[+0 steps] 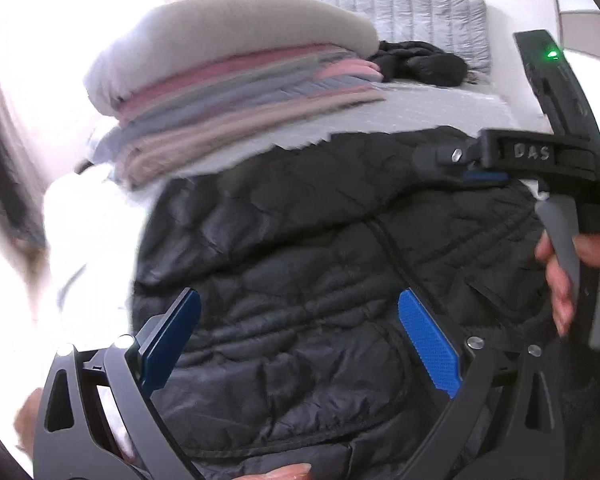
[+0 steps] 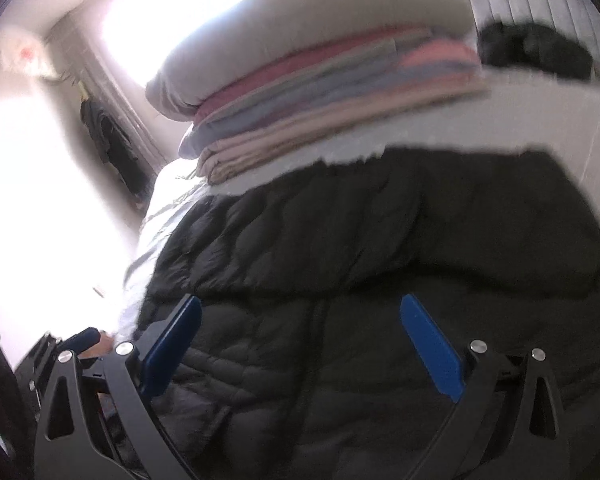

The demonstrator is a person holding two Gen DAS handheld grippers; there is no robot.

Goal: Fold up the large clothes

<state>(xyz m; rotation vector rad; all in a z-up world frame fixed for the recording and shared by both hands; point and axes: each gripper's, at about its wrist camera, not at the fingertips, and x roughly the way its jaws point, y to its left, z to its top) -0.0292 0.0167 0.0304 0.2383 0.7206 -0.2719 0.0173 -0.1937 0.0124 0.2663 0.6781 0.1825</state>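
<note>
Blue-padded left gripper (image 1: 300, 336) over black quilted jacket (image 1: 300, 240).

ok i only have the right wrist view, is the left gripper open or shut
Observer: Open. The left gripper has its blue pads spread wide over the black jacket, with nothing between them.
Operator: where does my right one sit from there
Observer: The right gripper reaches in from the right, over the jacket's far edge by the bed sheet.
Operator: any status light on it
Observer: Yes, a green light glows on its body.
</note>
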